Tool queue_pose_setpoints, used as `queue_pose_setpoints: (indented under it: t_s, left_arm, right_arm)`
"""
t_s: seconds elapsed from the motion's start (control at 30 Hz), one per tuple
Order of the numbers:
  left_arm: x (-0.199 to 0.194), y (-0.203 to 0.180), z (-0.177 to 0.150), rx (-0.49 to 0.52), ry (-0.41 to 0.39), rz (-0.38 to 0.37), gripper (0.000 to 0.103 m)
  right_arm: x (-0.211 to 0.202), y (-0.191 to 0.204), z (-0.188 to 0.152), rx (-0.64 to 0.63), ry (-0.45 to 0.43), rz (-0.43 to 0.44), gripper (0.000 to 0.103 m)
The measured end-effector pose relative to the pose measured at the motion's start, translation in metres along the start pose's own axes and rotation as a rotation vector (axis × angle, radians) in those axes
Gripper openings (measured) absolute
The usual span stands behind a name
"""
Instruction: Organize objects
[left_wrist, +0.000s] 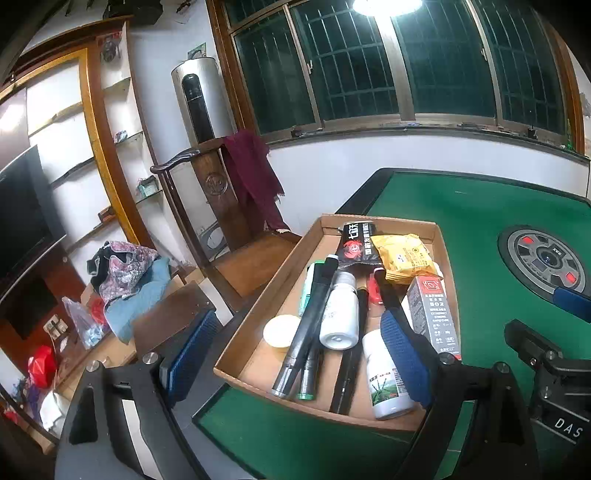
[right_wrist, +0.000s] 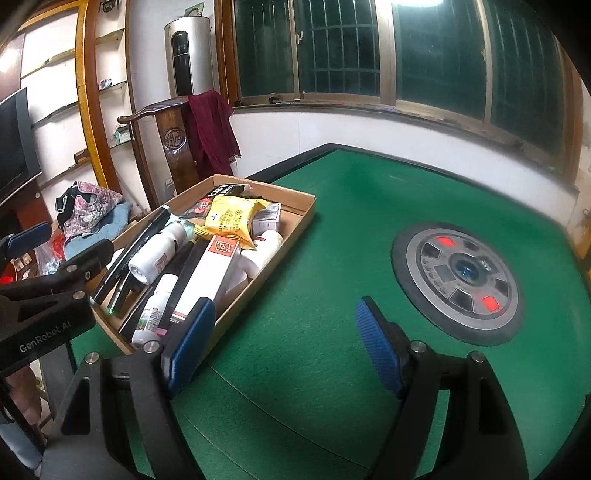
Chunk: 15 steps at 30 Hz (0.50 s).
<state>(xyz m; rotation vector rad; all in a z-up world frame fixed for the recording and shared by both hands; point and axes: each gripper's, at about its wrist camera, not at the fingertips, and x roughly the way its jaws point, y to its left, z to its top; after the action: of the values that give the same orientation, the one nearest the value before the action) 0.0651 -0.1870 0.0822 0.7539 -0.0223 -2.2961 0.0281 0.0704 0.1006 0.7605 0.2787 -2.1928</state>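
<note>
Where the green felt table (right_wrist: 314, 258) meets its near-left corner, a shallow brown cardboard tray (left_wrist: 441, 236) sits crammed with white bottles, dark pens, a yellow packet (left_wrist: 402, 254) and a white-and-red carton (left_wrist: 436, 314). Left gripper (left_wrist: 295, 354) gapes wide over it, holding nothing; right gripper (right_wrist: 284, 343) likewise spread, empty, above felt.

Green felt table (right_wrist: 332, 229), black rim. Brown cardboard tray (left_wrist: 439, 236). In it: yellow snack packet (left_wrist: 402, 258) with dark print, black packet (left_wrist: 356, 245) with red crab mark and white letters, white bottle (left_wrist: 340, 314), white bottle with green landscape label (left_wrist: 388, 384), white-and-red box (left_wrist: 434, 314) with grey text, black pens (left_wrist: 314, 325), one green-tipped. My pads (right_wrist: 376, 343) are blue, ribbed; fingers black. Grey dial (right_wrist: 458, 277) with red lights. Maroon cloth (left_wrist: 255, 173) on dark brown chair (left_wrist: 218, 192).
</note>
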Motion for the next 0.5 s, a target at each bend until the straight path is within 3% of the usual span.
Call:
queue_pose_setpoints:
  t_s: [0.5]
  left_arm:
    - [-0.002,0.013,-0.005,-0.028,-0.021,0.020,0.087]
  right_arm:
    - [-0.001,0.002,0.000,-0.005,-0.010,-0.003,0.078]
